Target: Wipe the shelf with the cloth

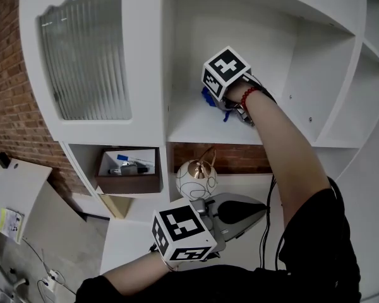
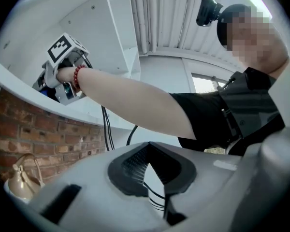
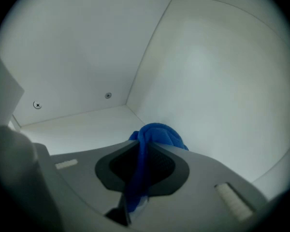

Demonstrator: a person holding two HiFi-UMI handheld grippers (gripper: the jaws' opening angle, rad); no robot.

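The left gripper [image 1: 237, 210] hangs low by the body, its jaws closed on nothing, out of the way. Higher up, the right gripper [image 3: 144, 153] clamps the blue cloth [image 3: 159, 134] — bunched ahead of its jaws so that fabric, not plastic, meets the white shelf [image 3: 87, 124] near its back corner.

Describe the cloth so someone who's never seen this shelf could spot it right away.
Find the tall white shelf unit against the brick wall, then its open compartment right of the ribbed glass door. On that compartment's board, the cloth is the small blue bunch pinched in the right gripper, the only blue thing there.
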